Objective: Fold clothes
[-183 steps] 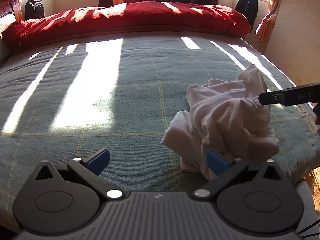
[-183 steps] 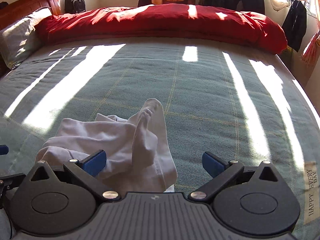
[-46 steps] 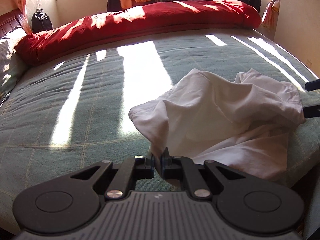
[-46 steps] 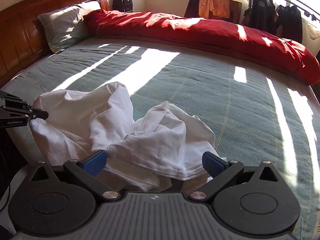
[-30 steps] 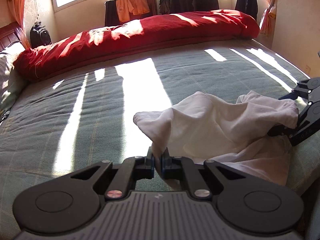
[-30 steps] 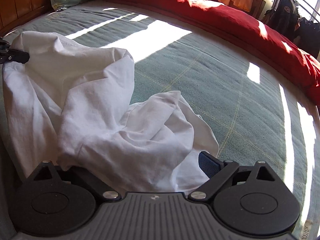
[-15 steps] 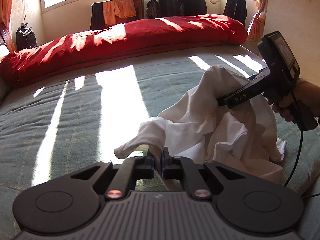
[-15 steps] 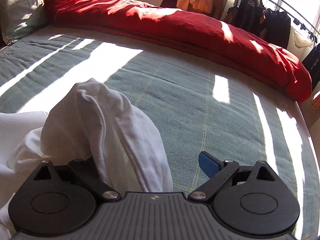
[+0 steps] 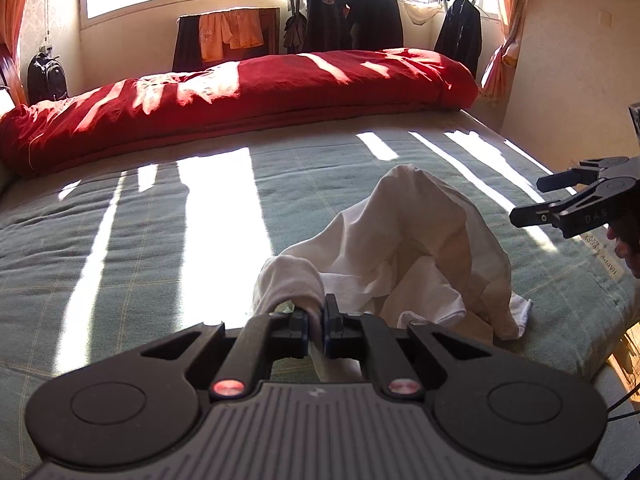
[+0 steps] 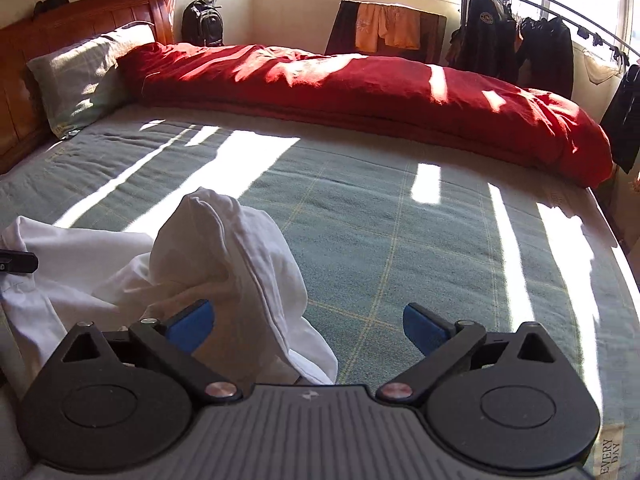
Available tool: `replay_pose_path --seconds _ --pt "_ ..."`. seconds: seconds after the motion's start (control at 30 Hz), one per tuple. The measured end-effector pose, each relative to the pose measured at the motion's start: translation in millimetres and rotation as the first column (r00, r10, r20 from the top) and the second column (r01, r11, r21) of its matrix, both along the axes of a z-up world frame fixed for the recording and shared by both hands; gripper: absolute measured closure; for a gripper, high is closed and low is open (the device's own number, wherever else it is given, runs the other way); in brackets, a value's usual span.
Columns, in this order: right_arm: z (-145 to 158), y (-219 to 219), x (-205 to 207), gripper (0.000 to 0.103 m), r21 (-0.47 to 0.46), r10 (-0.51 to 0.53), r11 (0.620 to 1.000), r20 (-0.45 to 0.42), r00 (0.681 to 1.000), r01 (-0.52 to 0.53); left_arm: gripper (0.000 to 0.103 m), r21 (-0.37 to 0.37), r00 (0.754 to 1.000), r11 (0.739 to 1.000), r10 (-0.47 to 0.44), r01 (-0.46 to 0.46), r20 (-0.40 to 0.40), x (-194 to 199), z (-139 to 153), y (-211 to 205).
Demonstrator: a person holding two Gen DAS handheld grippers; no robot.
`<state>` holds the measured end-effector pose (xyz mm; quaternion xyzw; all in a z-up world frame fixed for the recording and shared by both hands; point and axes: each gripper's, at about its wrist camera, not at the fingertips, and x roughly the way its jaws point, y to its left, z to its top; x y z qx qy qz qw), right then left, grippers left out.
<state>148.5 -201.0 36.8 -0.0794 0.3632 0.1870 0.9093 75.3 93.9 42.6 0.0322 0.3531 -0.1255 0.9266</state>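
Nearby, red duvet (image 9: 240,96); left gripper (image 9: 316,320) pinching white garment (image 9: 400,240), right gripper (image 10: 308,320) agape

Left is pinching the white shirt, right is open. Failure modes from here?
1. The left gripper is shut on only a small bunch of the shirt; lifting may let it slip out.
2. The right gripper is open and holds nothing, with the shirt still peaked in a heap; a blind grab may catch several layers instead of one edge.
3. The shirt lies near the bed edge; a hard pull could drag the loose corner off.
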Motion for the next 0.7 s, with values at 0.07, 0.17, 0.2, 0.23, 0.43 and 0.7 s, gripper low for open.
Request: replay_pose_path --seconds 0.07,0.17,0.2,0.23,0.43,0.7 --pt "4.4 -9.1 -12.7 0.001 0.007 -0.004 1.0 0.007 1.0 0.004 0.098 -0.011 0.999 1.0 -0.022 0.022 0.026 -0.3 13.4 -7.3" --pt "8.1 -18.6 -29.7 0.001 0.016 -0.009 1.0 0.02 1.0 0.009 0.098 -0.009 0.995 0.997 -0.075 0.076 0.07 5.7 37.8 -28.4" --pt "8.7 -21.3 -34.8 0.0 0.021 -0.009 1.0 0.022 1.0 0.009 0.098 -0.005 0.992 0.995 -0.096 0.097 0.081 8.8 45.2 -37.5" --pt "8.9 -23.6 -39.4 0.0 0.031 -0.006 1.0 0.022 1.0 0.005 0.098 -0.001 0.989 0.993 -0.119 0.119 0.089 12.4 52.2 -46.9" --pt "7.4 -33.6 -58.5 0.0 0.036 0.007 0.999 0.025 1.0 -0.007 0.098 0.009 0.949 0.952 -0.306 0.307 0.075 37.7 73.6 -118.0" --pt "-4.2 -70.2 -76.2 0.0 0.021 -0.053 0.998 0.004 0.999 0.053 0.098 -0.066 0.868 0.87 -0.493 0.489 -0.058 81.5 46.5 -219.8"
